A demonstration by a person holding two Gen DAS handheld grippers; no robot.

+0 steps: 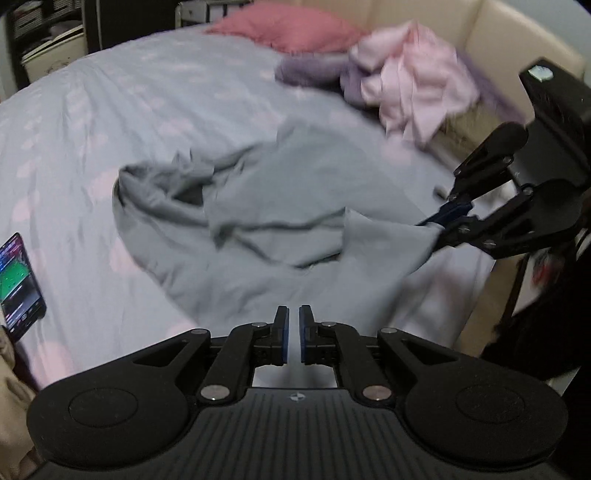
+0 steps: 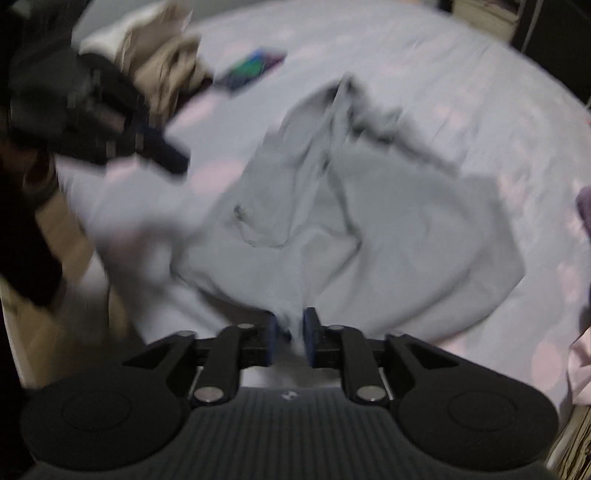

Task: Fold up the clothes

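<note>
Grey garment [image 1: 280,206] lies crumpled and spread across the middle of the bed [image 1: 110,110], which has a pale lilac sheet with faint pink blotches. Left gripper [image 1: 293,334] sits low in its own view, fingers narrow with only a thin slit between the blue pads [image 1: 283,339], nothing between them, hovering just past the near hem of the garment. Right gripper [image 1: 448,218] comes in from the right edge of the left wrist view, a corner of the grey cloth pulled up to a peak at its tips. In the right wrist view the right gripper [image 2: 290,334] has fingers partly apart, and a bunch of grey fabric [image 2: 332,221] runs into the gap; heavy blur, so cannot tell if the pads actually press it. Left gripper [image 2: 166,155] shows there as a dark smear at upper left, over the sheet and beside the garment, not touching it. Phone [image 1: 20,284] with lit screen lies on the sheet at the left edge, well apart from the garment. Pink clothing pile [image 1: 413,81] is heaped at the far right of the bed on a purple item [image 1: 310,70], against a cream headboard [image 1: 517,40]. Dusty red pillow [image 1: 288,29] is at the far end. Beige clothes [image 2: 162,55] are piled near the phone.
</note>
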